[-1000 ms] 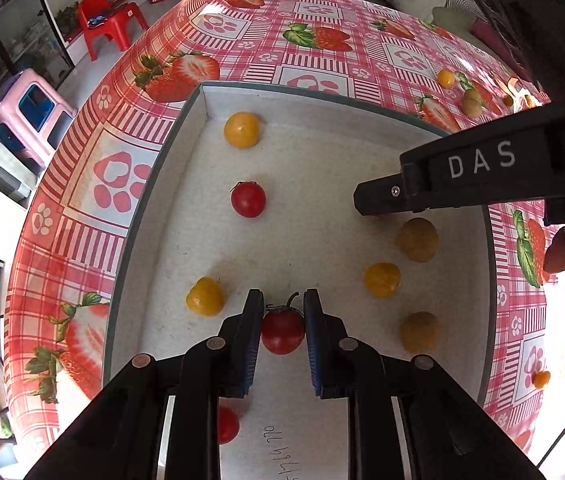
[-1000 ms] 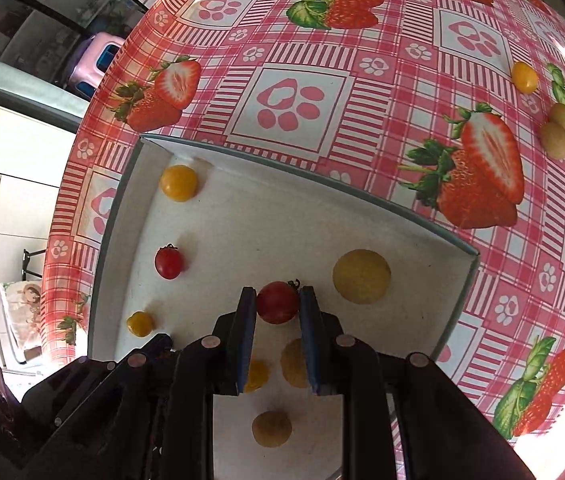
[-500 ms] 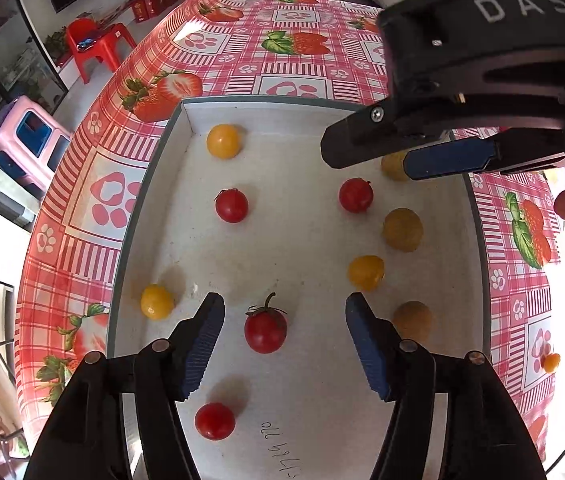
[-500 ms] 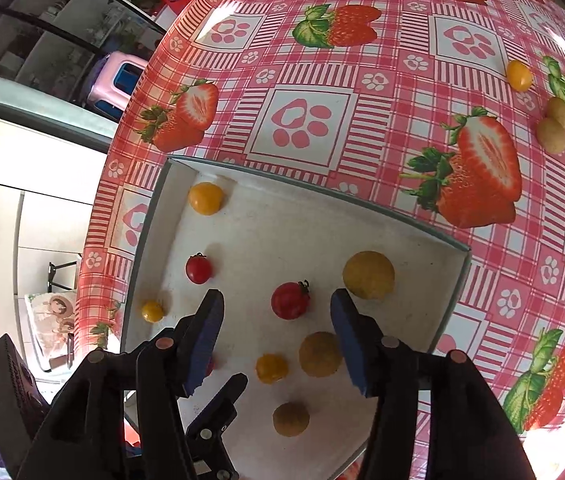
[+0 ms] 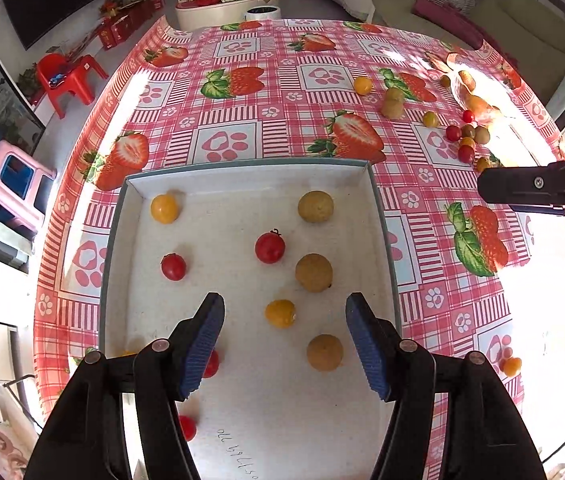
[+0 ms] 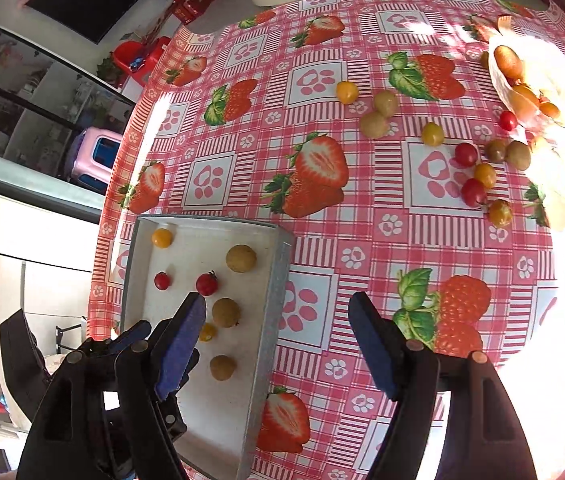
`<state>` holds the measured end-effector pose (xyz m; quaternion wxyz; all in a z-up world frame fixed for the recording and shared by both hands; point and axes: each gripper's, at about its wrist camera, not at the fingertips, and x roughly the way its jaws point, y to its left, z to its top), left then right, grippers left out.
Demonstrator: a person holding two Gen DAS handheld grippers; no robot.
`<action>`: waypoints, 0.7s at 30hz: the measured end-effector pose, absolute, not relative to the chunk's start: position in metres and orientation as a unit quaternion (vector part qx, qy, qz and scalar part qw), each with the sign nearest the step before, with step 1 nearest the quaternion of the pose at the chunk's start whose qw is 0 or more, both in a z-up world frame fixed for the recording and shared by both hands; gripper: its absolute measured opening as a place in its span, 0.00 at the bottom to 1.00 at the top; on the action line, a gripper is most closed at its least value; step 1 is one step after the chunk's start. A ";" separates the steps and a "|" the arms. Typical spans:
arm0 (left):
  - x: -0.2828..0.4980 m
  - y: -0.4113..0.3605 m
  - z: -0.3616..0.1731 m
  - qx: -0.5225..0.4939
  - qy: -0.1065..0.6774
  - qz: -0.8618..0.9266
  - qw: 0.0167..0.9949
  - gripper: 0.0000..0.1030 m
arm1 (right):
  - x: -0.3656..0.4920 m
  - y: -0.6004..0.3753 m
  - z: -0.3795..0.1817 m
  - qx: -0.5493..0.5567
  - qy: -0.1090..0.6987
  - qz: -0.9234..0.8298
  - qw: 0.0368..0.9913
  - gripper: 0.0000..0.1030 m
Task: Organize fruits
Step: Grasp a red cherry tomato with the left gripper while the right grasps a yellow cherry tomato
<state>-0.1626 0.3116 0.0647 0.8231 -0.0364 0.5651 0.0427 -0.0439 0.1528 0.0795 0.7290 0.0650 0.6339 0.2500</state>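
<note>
A shallow white tray [image 5: 382, 216] [image 6: 272, 300] lies on the strawberry tablecloth. It holds several small fruits: red tomatoes [image 5: 269, 247] [image 6: 206, 284], yellow tomatoes [image 5: 280, 313] and tan round fruits [image 5: 313, 273] [image 6: 241, 258]. My left gripper [image 5: 284, 344] is open and empty above the tray's near half. My right gripper [image 6: 278, 344] is open and empty above the tray's right wall; it also shows in the left wrist view [image 5: 538, 192]. More loose fruits [image 6: 470, 172] [image 5: 458, 136] lie on the cloth at the far right.
A pale bag with fruit [image 6: 522, 84] lies at the table's far right in glare. A single yellow fruit [image 5: 511, 366] sits near the right table edge. A red chair [image 5: 68, 76] and a pink stool [image 5: 14, 184] stand on the floor to the left.
Both grippers opened and let go of their red tomatoes in the tray, then rose and drew back. The right gripper moved off to the right of the tray.
</note>
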 end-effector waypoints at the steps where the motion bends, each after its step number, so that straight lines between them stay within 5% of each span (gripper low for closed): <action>1: -0.157 0.306 0.068 -0.036 0.565 0.036 0.824 0.63 | -0.046 0.140 0.080 0.059 0.633 0.236 0.734 0.75; 14: -0.075 0.213 0.064 -0.028 0.574 -0.041 0.818 0.63 | -0.137 0.060 0.044 -0.017 0.667 0.185 0.721 0.75; 21: -0.031 0.174 0.034 -0.017 0.572 -0.060 0.818 0.63 | -0.164 0.063 0.025 -0.031 0.669 0.192 0.718 0.60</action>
